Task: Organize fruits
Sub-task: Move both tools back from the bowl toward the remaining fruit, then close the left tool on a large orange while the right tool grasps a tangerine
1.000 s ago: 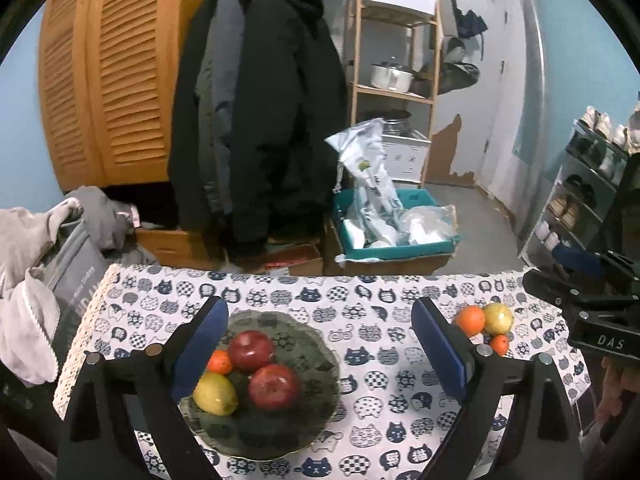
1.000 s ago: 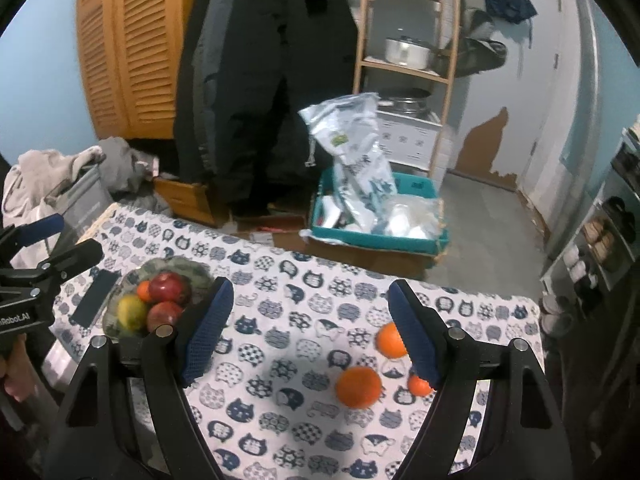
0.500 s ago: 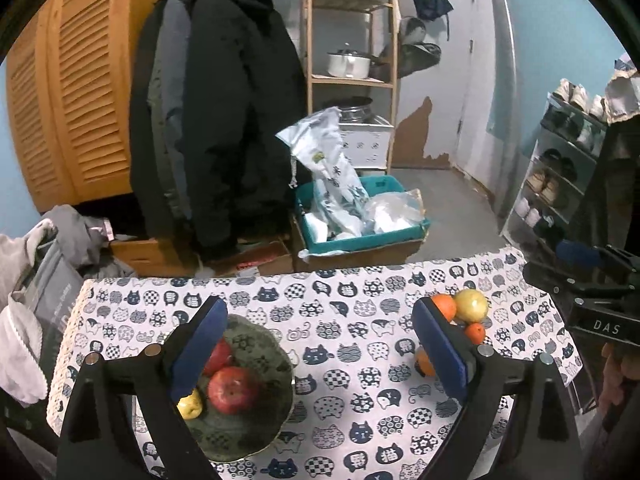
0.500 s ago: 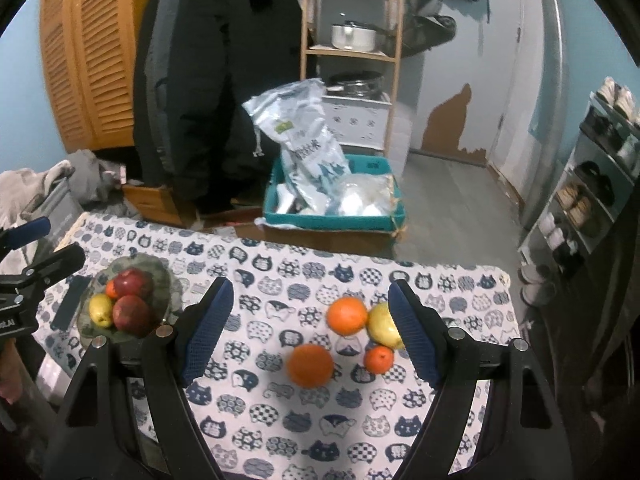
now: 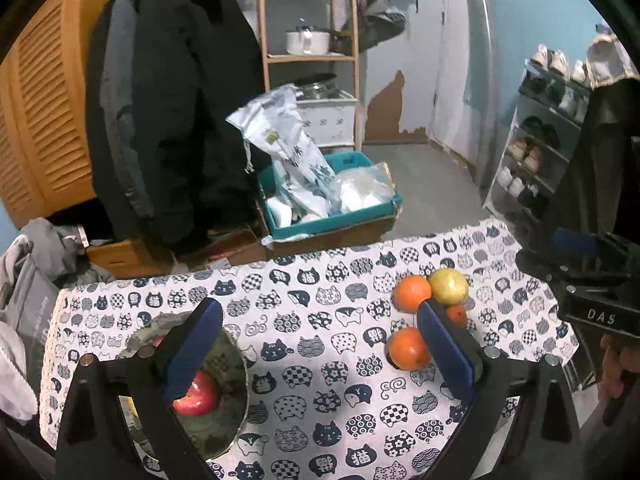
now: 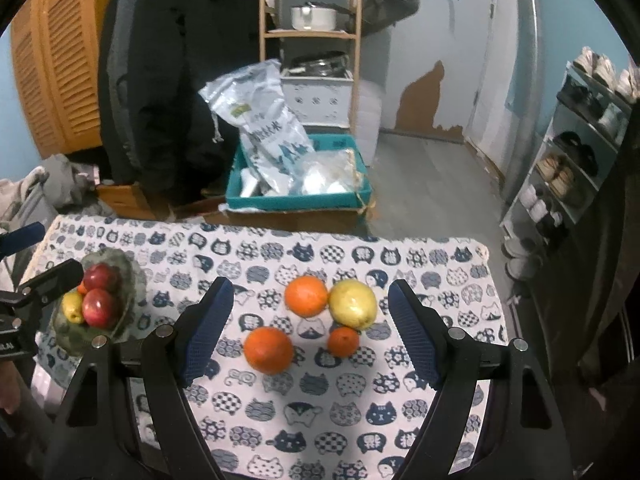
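Observation:
A green glass plate [image 6: 128, 276] on the table's left holds two red apples [image 6: 99, 306], a yellow fruit [image 6: 72, 307] and a small orange one. Loose on the cat-print cloth at the right lie two oranges [image 6: 268, 350] [image 6: 306, 295], a yellow lemon-like fruit [image 6: 353, 303] and a small mandarin [image 6: 343, 341]. My right gripper [image 6: 310, 330] is open and empty, hovering with these loose fruits between its fingers. My left gripper [image 5: 318, 346] is open and empty above the table's middle; its left finger hides part of the plate [image 5: 236, 364], its right finger sits beside the near orange [image 5: 408, 348].
The table [image 6: 460, 256] ends at a far edge; beyond it stand a teal bin with bags [image 6: 296, 188], a hanging black coat [image 6: 176, 60], a wooden shelf with a pot [image 6: 312, 18] and a shoe rack [image 6: 580, 152] at the right. Clothes [image 5: 24, 300] pile at the left.
Both grippers have swung to the right. The loose fruits now lie centred between my right fingers, and the plate has slid to the left edge of both views.

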Available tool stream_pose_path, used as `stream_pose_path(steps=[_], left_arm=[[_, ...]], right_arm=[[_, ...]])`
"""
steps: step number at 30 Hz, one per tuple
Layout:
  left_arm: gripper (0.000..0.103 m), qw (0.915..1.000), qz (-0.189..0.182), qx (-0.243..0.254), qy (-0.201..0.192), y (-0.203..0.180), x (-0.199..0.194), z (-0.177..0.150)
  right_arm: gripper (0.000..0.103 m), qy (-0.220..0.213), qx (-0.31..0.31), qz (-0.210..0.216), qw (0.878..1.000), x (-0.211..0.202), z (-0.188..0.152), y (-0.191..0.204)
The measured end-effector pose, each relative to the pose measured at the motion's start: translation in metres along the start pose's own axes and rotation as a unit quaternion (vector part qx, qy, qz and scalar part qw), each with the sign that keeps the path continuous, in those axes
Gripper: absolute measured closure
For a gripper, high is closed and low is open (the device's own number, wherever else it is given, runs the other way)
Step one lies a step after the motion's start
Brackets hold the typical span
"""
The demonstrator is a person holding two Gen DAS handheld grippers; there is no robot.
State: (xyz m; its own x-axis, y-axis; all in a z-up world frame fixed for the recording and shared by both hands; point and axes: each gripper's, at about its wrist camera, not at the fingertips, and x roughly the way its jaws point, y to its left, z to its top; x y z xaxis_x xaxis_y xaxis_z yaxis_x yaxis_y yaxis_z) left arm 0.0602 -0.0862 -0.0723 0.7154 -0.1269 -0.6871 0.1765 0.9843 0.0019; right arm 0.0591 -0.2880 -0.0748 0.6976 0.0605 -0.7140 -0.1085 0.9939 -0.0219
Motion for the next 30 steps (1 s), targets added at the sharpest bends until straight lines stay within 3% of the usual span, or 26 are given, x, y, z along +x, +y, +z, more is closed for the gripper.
stream_pose_path(steps=[13, 30], left_arm=[[0.004, 0.9974, -0.023, 0.015, 0.066, -0.035, 0.063, -0.019], [0.004, 0.9855, -0.038, 0.021, 0.164, -0.070, 0.154, -0.055]], right_arm=[[0.023, 0.060, 0.026, -0.016, 0.998, 0.046, -0.029, -0.032], [0.023, 0.151, 0.062, -0.030, 0.986, 0.114, -0.074, -0.064]])
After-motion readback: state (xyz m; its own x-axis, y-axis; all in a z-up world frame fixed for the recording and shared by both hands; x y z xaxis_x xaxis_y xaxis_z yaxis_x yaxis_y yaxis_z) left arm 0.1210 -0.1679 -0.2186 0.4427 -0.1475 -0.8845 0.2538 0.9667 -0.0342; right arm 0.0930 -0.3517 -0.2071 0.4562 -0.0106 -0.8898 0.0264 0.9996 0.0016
